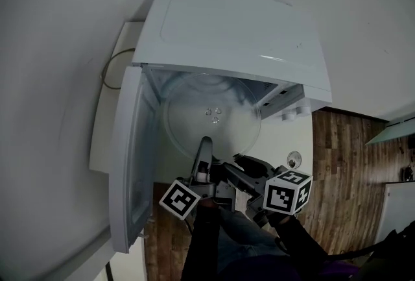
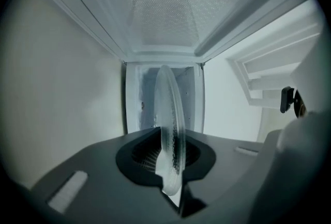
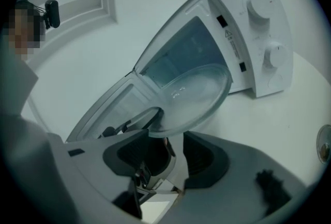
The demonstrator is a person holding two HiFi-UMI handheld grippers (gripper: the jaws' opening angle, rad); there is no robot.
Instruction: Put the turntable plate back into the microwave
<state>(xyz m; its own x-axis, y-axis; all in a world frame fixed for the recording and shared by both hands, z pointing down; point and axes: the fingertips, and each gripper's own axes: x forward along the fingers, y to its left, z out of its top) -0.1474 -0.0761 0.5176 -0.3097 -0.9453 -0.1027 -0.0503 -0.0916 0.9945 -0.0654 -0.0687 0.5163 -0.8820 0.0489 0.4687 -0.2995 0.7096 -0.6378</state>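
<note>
The white microwave [image 1: 233,33] stands with its door [image 1: 130,163] swung open to the left. The clear glass turntable plate [image 1: 211,114] hangs roughly level at the mouth of the cavity, partly inside. My left gripper [image 1: 205,146] is shut on the plate's near rim; in the left gripper view the plate [image 2: 170,130] runs edge-on between the jaws of the left gripper [image 2: 168,155]. My right gripper [image 1: 243,159] is just to the right, under the near rim. In the right gripper view the right gripper [image 3: 170,161] is open, with the plate [image 3: 196,96] above and ahead.
The control panel with two knobs [image 3: 258,36] is on the microwave's right side. A small round object [image 1: 294,159] lies on the white table near the right gripper. The table edge and wooden floor [image 1: 350,163] are to the right. A cable [image 1: 111,72] loops behind the microwave.
</note>
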